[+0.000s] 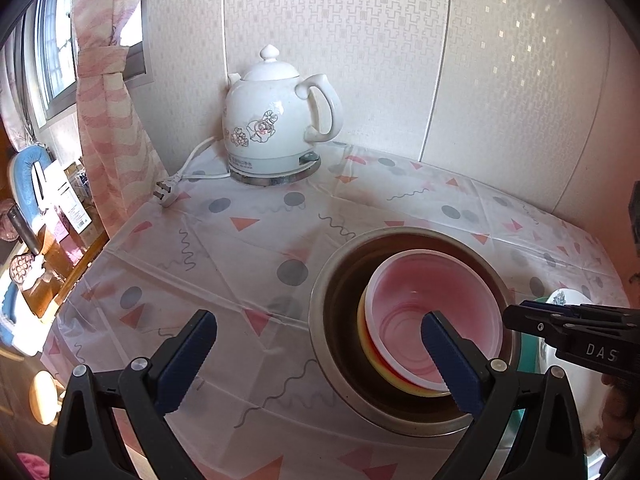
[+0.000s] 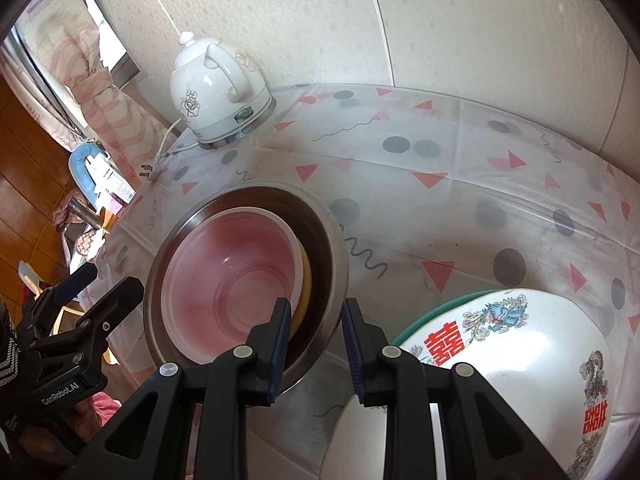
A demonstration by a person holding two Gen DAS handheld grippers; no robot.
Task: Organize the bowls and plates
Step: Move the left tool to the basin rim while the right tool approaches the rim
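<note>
The left gripper (image 1: 318, 354) stands wide open over the tablecloth (image 1: 224, 248). At four o'clock a pink bowl (image 1: 434, 316) nests in a steel bowl (image 1: 332, 300), perhaps atop a yellow one. The kettle (image 1: 276, 120) sits at twelve; the right gripper (image 1: 516, 314) enters at three.

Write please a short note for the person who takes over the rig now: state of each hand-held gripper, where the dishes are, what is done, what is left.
Left hand-held gripper: open, empty, beside the metal bowl.
Right hand-held gripper: part open, straddling the metal bowl's near rim, not clamped.
Done: pink plastic bowl nested in the metal bowl, with a yellow dish beneath.
Left: the white decorated bowl sits on a teal plate, apart from the stack.
</note>
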